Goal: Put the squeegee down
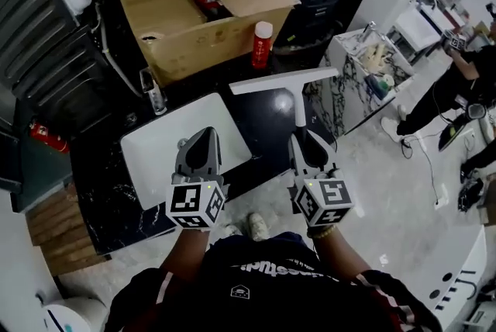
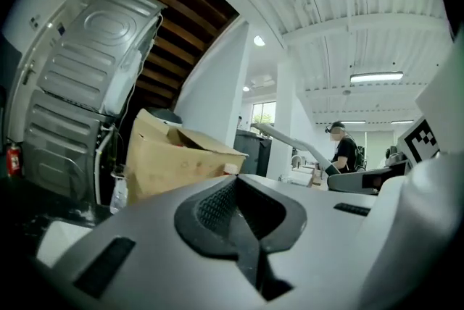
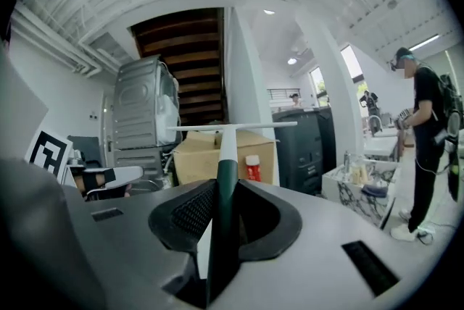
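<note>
The squeegee [image 1: 284, 81] has a long white blade and a white handle that turns dark green near the grip. My right gripper [image 1: 307, 141] is shut on that dark handle, and the blade points away from me over the black counter [image 1: 267, 121]. In the right gripper view the handle [image 3: 220, 189] runs straight between the pads and the blade [image 3: 232, 127] lies level at its far end. My left gripper [image 1: 204, 146] hovers over a white panel [image 1: 155, 148], shut with nothing in it. The left gripper view shows its pads [image 2: 217, 203] together and the squeegee blade [image 2: 286, 138] off to the right.
An open cardboard box [image 1: 194, 20] stands at the back of the counter, with a red bottle with a white cap [image 1: 263, 44] beside it. A clear bottle [image 1: 156, 96] stands left of the panel. A marble stand [image 1: 353, 82] and a person [image 1: 453, 86] are on the right.
</note>
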`<state>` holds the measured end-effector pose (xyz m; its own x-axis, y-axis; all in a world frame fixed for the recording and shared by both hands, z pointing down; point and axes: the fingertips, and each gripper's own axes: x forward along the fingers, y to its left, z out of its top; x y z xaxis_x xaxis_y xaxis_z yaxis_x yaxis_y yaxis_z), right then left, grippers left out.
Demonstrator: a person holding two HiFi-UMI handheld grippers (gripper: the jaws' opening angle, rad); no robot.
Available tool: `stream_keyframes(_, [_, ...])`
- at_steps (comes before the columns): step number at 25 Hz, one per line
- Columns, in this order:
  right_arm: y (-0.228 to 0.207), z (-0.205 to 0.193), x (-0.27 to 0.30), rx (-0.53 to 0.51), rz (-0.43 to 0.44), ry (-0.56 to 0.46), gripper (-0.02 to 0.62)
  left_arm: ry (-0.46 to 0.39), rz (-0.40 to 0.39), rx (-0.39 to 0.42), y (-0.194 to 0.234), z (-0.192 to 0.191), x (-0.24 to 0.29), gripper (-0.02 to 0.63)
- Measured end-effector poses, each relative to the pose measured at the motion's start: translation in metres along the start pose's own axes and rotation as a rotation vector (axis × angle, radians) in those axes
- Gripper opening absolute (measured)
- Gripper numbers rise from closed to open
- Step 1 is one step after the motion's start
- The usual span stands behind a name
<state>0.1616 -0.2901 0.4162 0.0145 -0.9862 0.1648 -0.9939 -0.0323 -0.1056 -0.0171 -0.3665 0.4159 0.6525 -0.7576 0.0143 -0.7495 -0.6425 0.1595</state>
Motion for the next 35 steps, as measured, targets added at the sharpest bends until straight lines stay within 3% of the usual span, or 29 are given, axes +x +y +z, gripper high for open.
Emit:
stream_keyframes(9, [-0.094, -0.14, 0.042, 0.099, -0.245, 0.308, 0.115, 0.137, -0.126, 0.025, -0.057, -0.089, 0.086, 0.014])
stream_keyframes(13, [-0.11, -0.197, 0.065, 0.117, -0.275, 0.452, 0.117, 0.191, -0.138, 0.023, -0.057, -0.111, 0.104, 0.013])
stream_keyframes(19, [-0.124, -0.227, 0.089, 0.107, -0.29, 0.552, 0.117, 0.219, -0.102, 0.011, -0.04, -0.119, 0.111, 0.014])
stream_keyframes(25, [-0.127, -0.23, 0.103, 0.104, -0.268, 0.559, 0.131, 0.209, -0.065, -0.002, -0.025, -0.105, 0.102, 0.014])
stream_keyframes(29, [-0.123, -0.215, 0.099, 0.071, -0.253, 0.514, 0.195, 0.182, -0.037, 0.004, -0.015, -0.085, 0.084, 0.014])
stream_keyframes(32, [-0.122, -0.168, 0.094, 0.049, -0.244, 0.407, 0.195, 0.13, 0.001, 0.019, -0.001, -0.053, 0.067, 0.014])
stream_keyframes(35, [-0.105, -0.088, 0.094, 0.049, -0.184, 0.222, 0.191, 0.073, 0.04, 0.041, 0.017, -0.012, 0.041, 0.014])
